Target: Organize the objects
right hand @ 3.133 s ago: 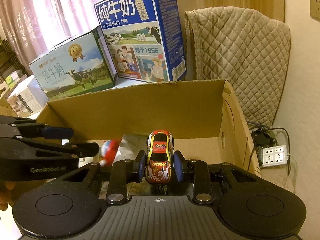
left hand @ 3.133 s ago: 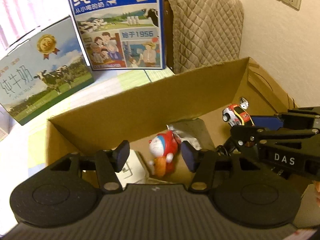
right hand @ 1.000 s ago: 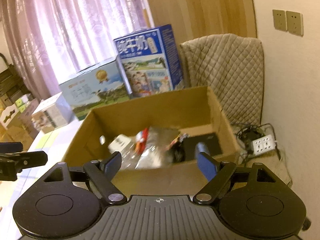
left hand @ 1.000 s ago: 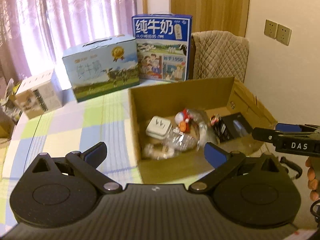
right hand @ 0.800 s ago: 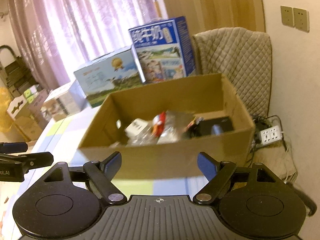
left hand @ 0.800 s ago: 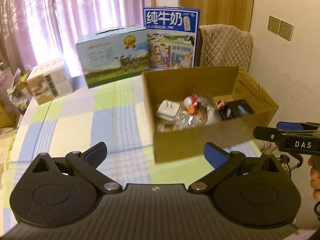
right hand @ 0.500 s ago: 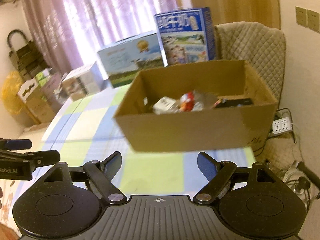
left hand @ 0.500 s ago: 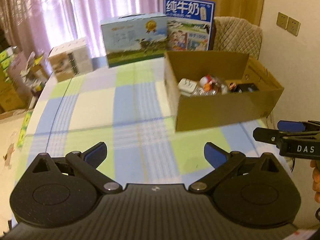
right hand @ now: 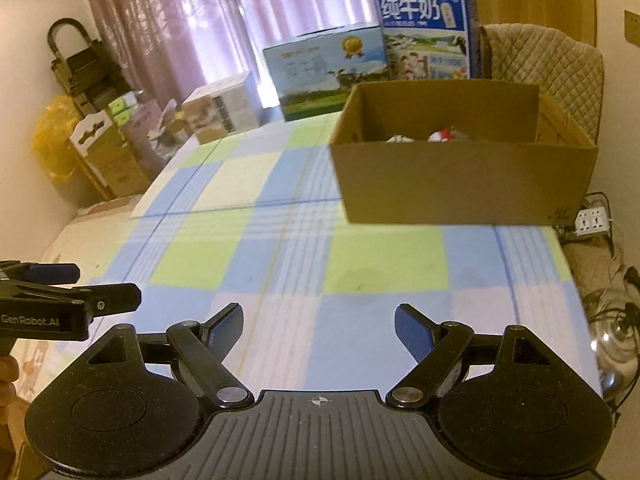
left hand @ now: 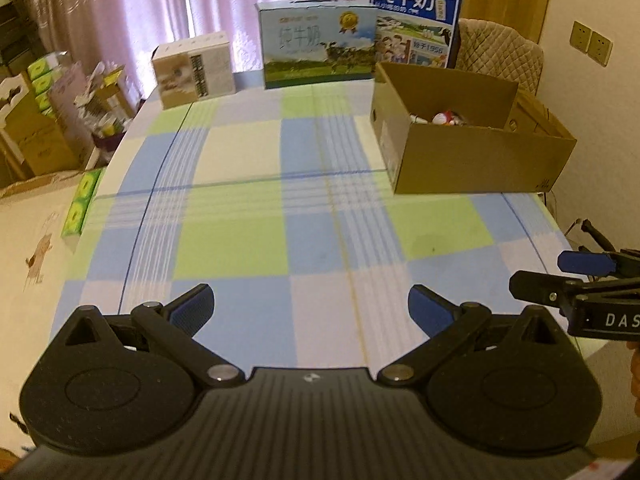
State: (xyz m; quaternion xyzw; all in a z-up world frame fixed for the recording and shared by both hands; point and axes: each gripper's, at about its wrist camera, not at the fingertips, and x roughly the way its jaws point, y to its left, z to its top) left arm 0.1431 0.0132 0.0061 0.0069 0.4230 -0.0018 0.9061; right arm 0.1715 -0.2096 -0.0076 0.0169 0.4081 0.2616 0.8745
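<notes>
Left wrist view: the left gripper (left hand: 310, 312) was seen with fingers spread wide, nothing held.
Right gripper (right hand: 319, 330): fingers likewise apart and empty.
Cardboard box (left hand: 472, 160): placed at the far right of the checked tablecloth (left hand: 248, 208), well apart from both grippers.
Handling: judged light, thin-walled, easily dented; best taken by a rim.
Contents (right hand: 442, 135): small toys barely seen, red and white.

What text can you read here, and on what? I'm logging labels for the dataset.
"纯牛奶" and "始于1956": on the dark blue milk carton.
"DAS": on the right gripper, seen from the left wrist.
"GenRobot.AI": on the left gripper, seen from the right wrist.
Light blue milk carton: large characters too blurred.
Beige box: print unreadable.
</notes>
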